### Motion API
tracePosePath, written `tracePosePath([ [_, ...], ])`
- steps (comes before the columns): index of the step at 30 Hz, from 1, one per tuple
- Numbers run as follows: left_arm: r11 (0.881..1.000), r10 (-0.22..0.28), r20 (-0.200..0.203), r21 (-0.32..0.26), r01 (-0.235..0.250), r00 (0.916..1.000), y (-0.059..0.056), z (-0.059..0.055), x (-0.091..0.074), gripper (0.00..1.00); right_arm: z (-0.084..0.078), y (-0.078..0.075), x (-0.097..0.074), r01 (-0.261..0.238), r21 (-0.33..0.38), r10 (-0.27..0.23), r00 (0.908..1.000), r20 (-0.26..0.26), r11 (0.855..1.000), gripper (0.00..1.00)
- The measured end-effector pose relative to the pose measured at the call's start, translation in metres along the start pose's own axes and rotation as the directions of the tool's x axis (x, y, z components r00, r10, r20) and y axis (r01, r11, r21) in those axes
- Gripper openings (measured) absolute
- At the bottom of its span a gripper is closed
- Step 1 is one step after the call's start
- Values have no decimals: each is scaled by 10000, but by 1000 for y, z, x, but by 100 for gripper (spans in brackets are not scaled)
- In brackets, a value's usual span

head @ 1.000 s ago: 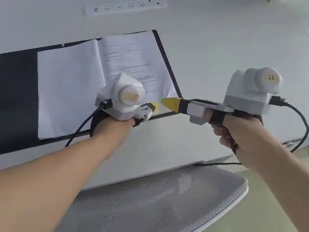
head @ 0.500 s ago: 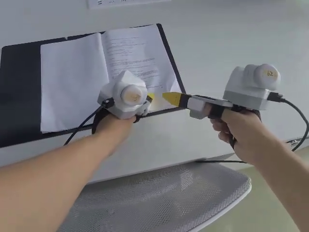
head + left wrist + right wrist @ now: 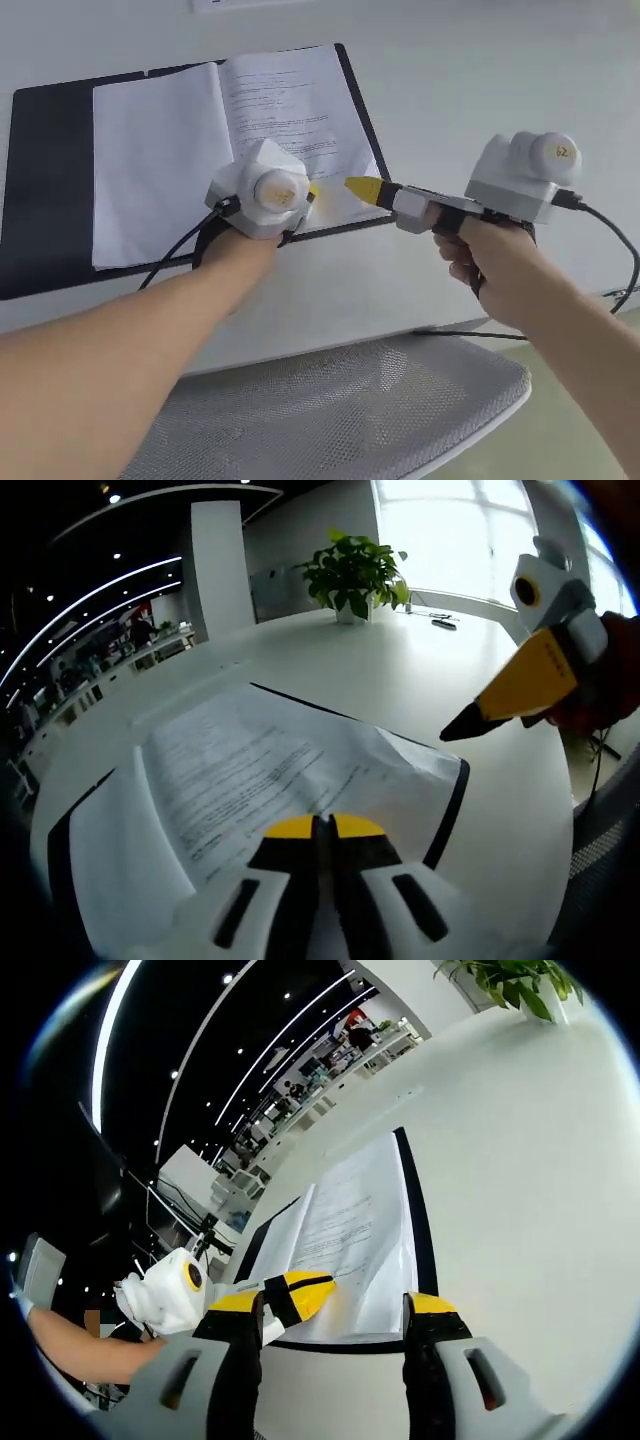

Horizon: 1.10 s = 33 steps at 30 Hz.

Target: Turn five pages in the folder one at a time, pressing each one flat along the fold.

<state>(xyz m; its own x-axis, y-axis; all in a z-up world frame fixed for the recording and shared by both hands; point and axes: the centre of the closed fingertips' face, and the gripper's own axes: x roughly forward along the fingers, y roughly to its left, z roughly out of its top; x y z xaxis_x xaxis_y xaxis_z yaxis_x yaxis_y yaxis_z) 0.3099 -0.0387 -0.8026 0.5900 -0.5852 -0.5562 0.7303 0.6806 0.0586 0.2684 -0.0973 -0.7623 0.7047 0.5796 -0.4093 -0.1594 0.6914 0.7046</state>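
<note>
A black folder (image 3: 40, 200) lies open on the white table, a blank sheet (image 3: 160, 160) on its left and a printed page (image 3: 290, 110) on its right. My left gripper (image 3: 312, 190) is shut, its yellow tips (image 3: 320, 826) pressed together just over the printed page (image 3: 250, 770) near its lower right corner; I see nothing between them. My right gripper (image 3: 362, 188) hovers right beside it, pointing left at that corner. Its jaws (image 3: 335, 1305) stand open and empty, with the left gripper's tip (image 3: 305, 1288) in front of them over the page (image 3: 350, 1230).
The table's near edge runs just below both grippers, and a grey mesh chair seat (image 3: 330, 420) sits under it. A cable (image 3: 610, 240) trails from the right gripper. A potted plant (image 3: 350, 575) stands far back on the table.
The head camera has shifted. Both grippers have edged a little farther in over the printed page's lower right corner. The pages lie as before.
</note>
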Motion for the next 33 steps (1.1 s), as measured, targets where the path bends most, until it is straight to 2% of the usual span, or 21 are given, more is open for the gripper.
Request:
tracePosePath([
  [2,9998,9,0,-208,-9,10000,0,0,0,2,0,-7,1,52,122,-51,10000,-67,9999,55],
  [5,9995,11,31,-324,-10,10000,0,0,1,2,-3,-10,2,-11,-60,9,9996,-298,10000,53],
  [7,9995,-11,43,-327,12,10000,0,0,1,2,-3,-6,4,-364,-97,361,9988,-344,9993,53],
  [9,9995,-16,40,-309,17,10000,0,0,2,2,-5,-5,5,-443,-37,441,9976,-532,9990,53],
  [11,9994,-17,50,-340,19,10000,0,0,2,2,-1,-4,6,-529,-318,518,9980,-372,9981,52],
  [13,9994,-19,49,-351,21,10000,0,0,2,2,0,-1,6,-645,-265,635,9973,-370,9976,51],
  [15,9994,-43,47,-344,44,10000,0,1,3,2,7,0,6,-629,-319,629,9980,-22,9975,52],
  [16,9993,-46,45,-372,47,10000,0,0,3,2,9,3,7,-791,-286,795,9968,112,9965,51],
  [18,9992,-52,55,-387,54,10000,0,1,3,2,1,-3,9,-558,-32,557,9979,-340,9984,52],
  [19,9991,-53,62,-409,56,10000,0,1,3,2,0,-3,11,-644,-63,641,9972,-378,9979,52],
  [21,9990,-66,66,-448,69,10000,0,1,3,2,-5,-10,11,-328,-239,314,9979,-574,9992,52],
  [25,9987,-70,108,-508,75,9999,0,1,3,2,-3,-12,9,-382,228,393,9979,-519,9990,48],
  [28,9985,-73,130,-544,80,9999,0,1,3,2,3,-7,6,-516,-33,515,9984,-234,9987,44],
  [30,9982,-75,143,-594,83,9999,1,1,4,2,1,-6,7,-634,86,637,9973,-364,9979,45],
  [31,9982,-75,147,-598,84,9999,1,1,4,2,-4,-9,8,-485,208,498,9967,-644,9986,46],
  [33,9981,-87,154,-612,96,9998,1,1,3,2,-6,-11,10,-484,138,492,9968,-623,9987,45],
])
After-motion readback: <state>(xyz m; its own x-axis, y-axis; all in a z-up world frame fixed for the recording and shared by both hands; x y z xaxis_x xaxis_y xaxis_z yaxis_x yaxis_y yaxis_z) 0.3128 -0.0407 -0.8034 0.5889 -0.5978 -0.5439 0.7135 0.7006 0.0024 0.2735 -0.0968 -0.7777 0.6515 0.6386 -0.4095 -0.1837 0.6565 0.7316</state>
